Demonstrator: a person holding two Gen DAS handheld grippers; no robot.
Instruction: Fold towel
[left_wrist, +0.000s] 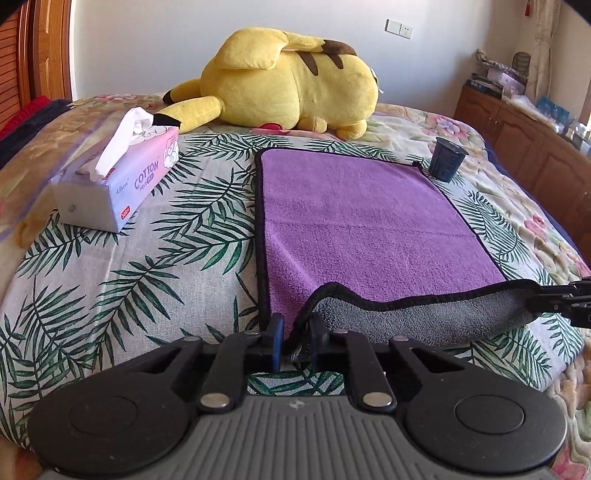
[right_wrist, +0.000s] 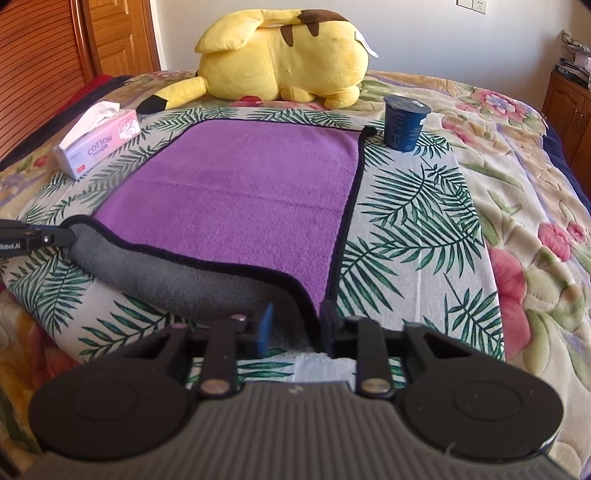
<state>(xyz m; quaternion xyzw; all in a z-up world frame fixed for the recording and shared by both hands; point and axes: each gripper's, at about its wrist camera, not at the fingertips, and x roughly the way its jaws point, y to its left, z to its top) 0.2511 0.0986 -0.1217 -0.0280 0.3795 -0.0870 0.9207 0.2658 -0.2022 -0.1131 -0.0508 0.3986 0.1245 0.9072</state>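
Note:
A purple towel (left_wrist: 362, 221) with a black hem and grey underside lies on a leaf-print cloth on the bed; it also shows in the right wrist view (right_wrist: 240, 192). Its near edge is lifted and curled over, showing grey. My left gripper (left_wrist: 297, 332) is shut on the towel's near left corner. My right gripper (right_wrist: 295, 325) is shut on the near right corner. Each gripper shows at the edge of the other's view, the right one (left_wrist: 554, 299) and the left one (right_wrist: 55, 238), both pinching the raised edge.
A pink tissue box (left_wrist: 118, 184) sits left of the towel. A dark blue cup (left_wrist: 447, 160) stands at the towel's far right corner. A yellow plush toy (left_wrist: 288, 85) lies behind. A wooden cabinet (left_wrist: 524, 147) stands at the right.

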